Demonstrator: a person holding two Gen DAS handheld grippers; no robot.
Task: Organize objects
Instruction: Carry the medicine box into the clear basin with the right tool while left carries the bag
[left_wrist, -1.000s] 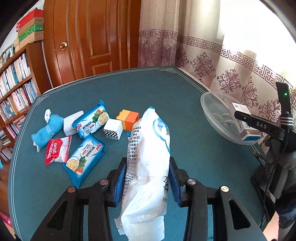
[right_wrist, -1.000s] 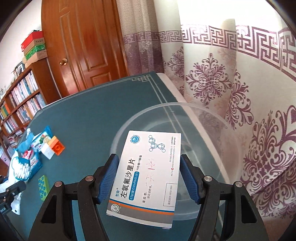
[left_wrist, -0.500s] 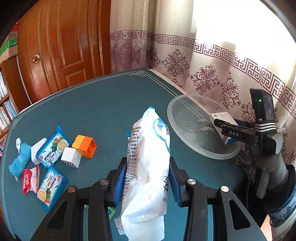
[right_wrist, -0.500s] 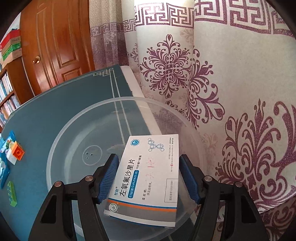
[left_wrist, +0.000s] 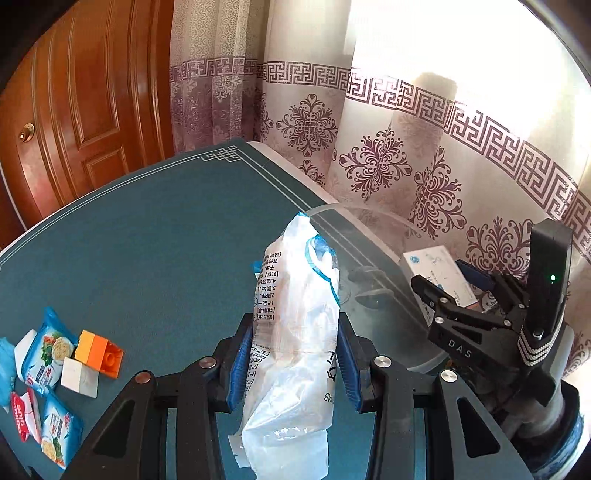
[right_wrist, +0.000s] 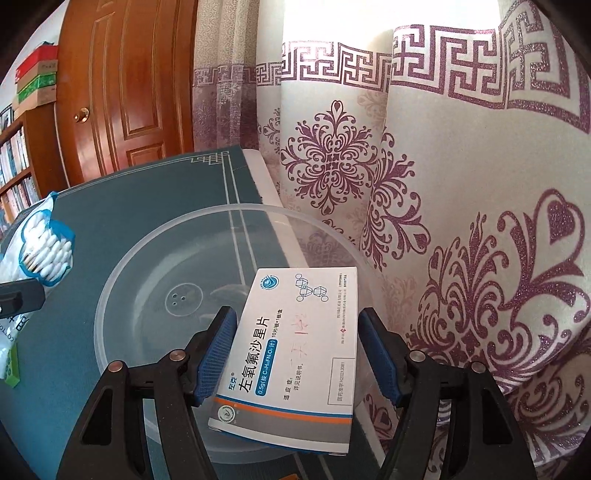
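Note:
My left gripper (left_wrist: 293, 354) is shut on a clear plastic bag of cotton swabs (left_wrist: 295, 332) and holds it above the teal table, just left of the clear plastic bowl (left_wrist: 376, 291). The bag also shows at the left of the right wrist view (right_wrist: 40, 254). My right gripper (right_wrist: 299, 350) has its jaws a little apart from a white medicine box (right_wrist: 295, 350), which lies tilted inside the clear bowl (right_wrist: 155, 295) at its right side. The right gripper shows in the left wrist view (left_wrist: 458, 295) with the box (left_wrist: 439, 273) between its fingers.
At the left of the teal table (left_wrist: 147, 258) lie snack packets (left_wrist: 44, 350), an orange block (left_wrist: 98, 349), a white cube (left_wrist: 79, 376) and a red glue packet (left_wrist: 20, 417). A patterned curtain (right_wrist: 443, 184) hangs just behind the bowl. A wooden door (left_wrist: 85, 110) stands beyond.
My left gripper has carried the bag to the right, towards the bowl. My right gripper has lowered the box into the bowl and its jaws have parted slightly from the box.

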